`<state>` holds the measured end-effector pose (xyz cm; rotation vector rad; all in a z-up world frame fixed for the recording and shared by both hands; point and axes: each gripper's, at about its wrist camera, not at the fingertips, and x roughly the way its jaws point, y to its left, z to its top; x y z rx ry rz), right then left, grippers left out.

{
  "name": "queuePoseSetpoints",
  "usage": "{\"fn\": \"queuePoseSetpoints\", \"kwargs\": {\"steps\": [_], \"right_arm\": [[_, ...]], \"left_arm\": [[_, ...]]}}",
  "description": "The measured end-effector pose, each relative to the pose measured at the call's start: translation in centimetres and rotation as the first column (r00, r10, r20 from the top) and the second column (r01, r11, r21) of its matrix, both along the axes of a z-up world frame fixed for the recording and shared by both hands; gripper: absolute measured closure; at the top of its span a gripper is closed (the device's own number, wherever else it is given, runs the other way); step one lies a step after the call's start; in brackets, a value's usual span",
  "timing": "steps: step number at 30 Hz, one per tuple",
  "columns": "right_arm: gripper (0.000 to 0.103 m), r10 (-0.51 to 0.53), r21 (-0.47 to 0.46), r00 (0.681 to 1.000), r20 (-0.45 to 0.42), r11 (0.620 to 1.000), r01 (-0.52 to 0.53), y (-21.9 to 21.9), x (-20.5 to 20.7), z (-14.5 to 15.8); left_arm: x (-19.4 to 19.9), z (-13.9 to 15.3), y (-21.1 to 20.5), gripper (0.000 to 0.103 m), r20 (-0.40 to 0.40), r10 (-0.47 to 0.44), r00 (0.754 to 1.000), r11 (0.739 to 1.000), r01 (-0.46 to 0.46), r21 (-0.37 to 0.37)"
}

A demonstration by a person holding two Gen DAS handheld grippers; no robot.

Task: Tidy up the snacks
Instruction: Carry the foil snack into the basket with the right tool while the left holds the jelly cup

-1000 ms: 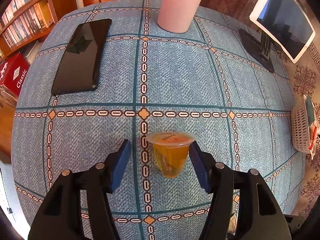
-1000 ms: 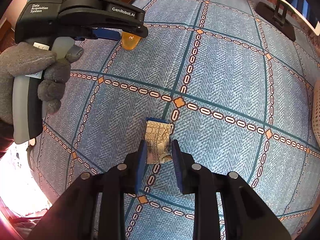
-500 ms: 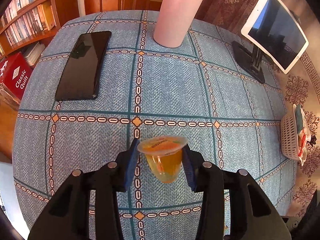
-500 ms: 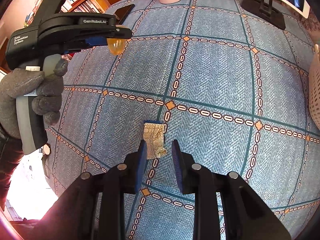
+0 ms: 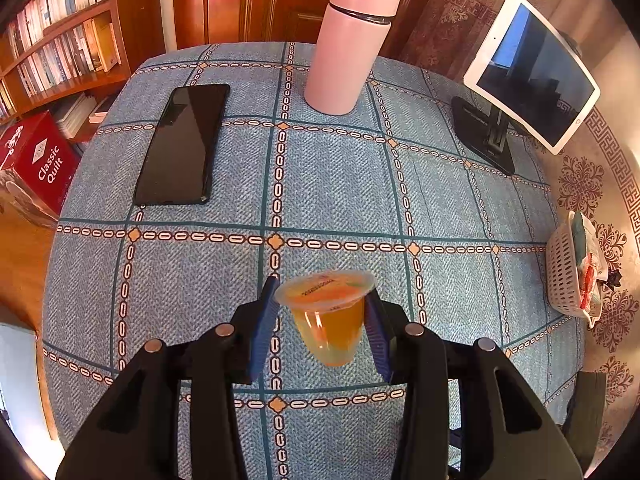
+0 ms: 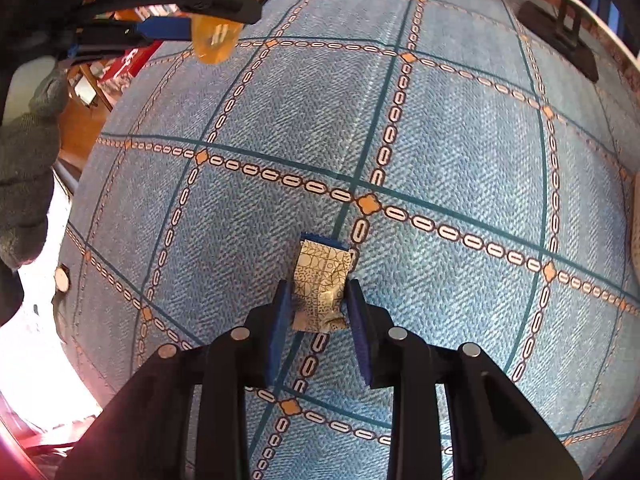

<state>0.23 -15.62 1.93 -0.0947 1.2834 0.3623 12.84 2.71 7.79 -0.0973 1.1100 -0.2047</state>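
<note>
My left gripper (image 5: 320, 312) is shut on an orange jelly cup (image 5: 326, 316) with a sealed lid and holds it well above the blue checked tablecloth (image 5: 340, 184). The cup also shows in the right wrist view (image 6: 214, 42), lifted at upper left. My right gripper (image 6: 318, 308) is shut on a small gold patterned snack packet (image 6: 320, 284) with a blue edge, lifted off the cloth. A white perforated basket (image 5: 564, 276) with wrapped snacks stands at the table's right edge.
A black phone (image 5: 182, 144) lies at the far left. A pink flask (image 5: 348, 44) stands at the back middle. A white tablet on a black stand (image 5: 528, 72) is at the back right. A red box (image 5: 36, 160) and bookshelves are off the table's left.
My left gripper closed on the jelly cup and lifted it high. My right gripper rose with the snack packet; the table looks farther away in both views.
</note>
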Motion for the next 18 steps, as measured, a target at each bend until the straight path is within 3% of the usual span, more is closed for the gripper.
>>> {"fn": "queuePoseSetpoints", "kwargs": {"steps": [3, 10, 18], "right_arm": [[0.078, 0.002, -0.006, 1.0, 0.002, 1.0, -0.002, -0.4, -0.5, 0.2], [0.078, -0.159, 0.22, 0.984, -0.084, 0.96, 0.174, -7.1, -0.9, 2.2], [0.078, -0.29, 0.254, 0.956, -0.042, 0.922, 0.291, -12.3, -2.4, 4.7]], "left_arm": [[-0.3, 0.0, 0.2, 0.061, -0.002, 0.008, 1.0, 1.0, -0.008, 0.002], [-0.9, 0.6, -0.2, 0.061, 0.01, 0.005, 1.0, 1.0, -0.005, -0.007], [-1.4, 1.6, -3.0, 0.061, 0.032, -0.039, 0.999, 0.999, 0.04, -0.013]]}}
